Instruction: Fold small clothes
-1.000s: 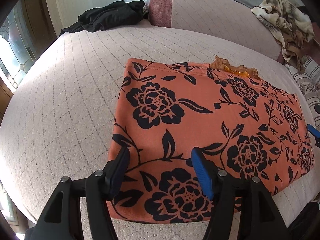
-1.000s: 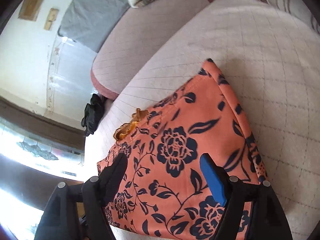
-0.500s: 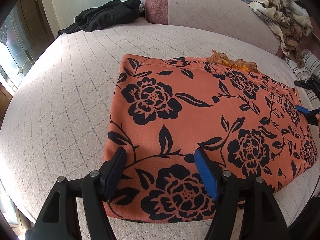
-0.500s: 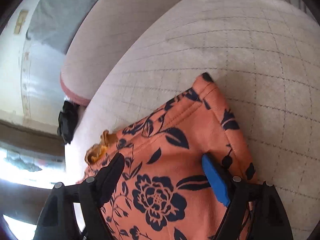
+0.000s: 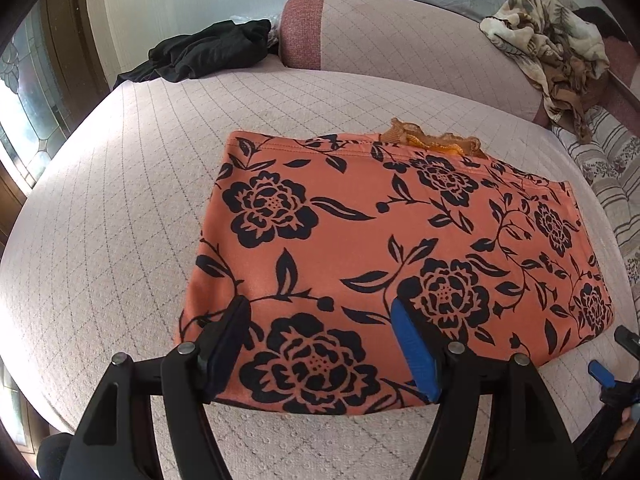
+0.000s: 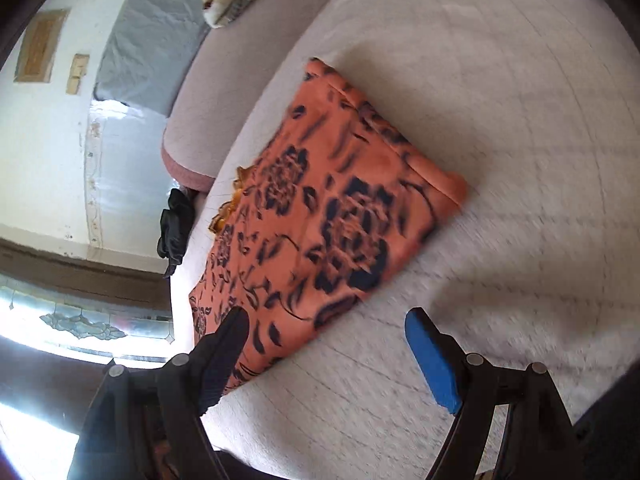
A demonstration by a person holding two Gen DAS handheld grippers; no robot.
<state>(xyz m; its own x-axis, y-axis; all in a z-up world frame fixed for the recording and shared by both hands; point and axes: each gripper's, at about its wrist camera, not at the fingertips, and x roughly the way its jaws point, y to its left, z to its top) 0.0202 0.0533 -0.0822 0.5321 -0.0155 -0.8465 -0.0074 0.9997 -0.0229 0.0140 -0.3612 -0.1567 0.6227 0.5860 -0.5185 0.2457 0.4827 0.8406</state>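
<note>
Orange floral garment (image 5: 360, 248) flat on bed (image 5: 120, 208); left hand-held gripper (image 5: 320, 340) apart, right hand-held gripper (image 6: 326, 344) seemingly apart, blurred.

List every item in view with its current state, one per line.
Orange floral garment: folded flat on the bed, lace edge poking out.
Black garment: crumpled, unfolded.
Patterned cloth: heaped, unfolded.
Left gripper: open over the garment's near edge.
Right gripper: open, holding nothing.
</note>
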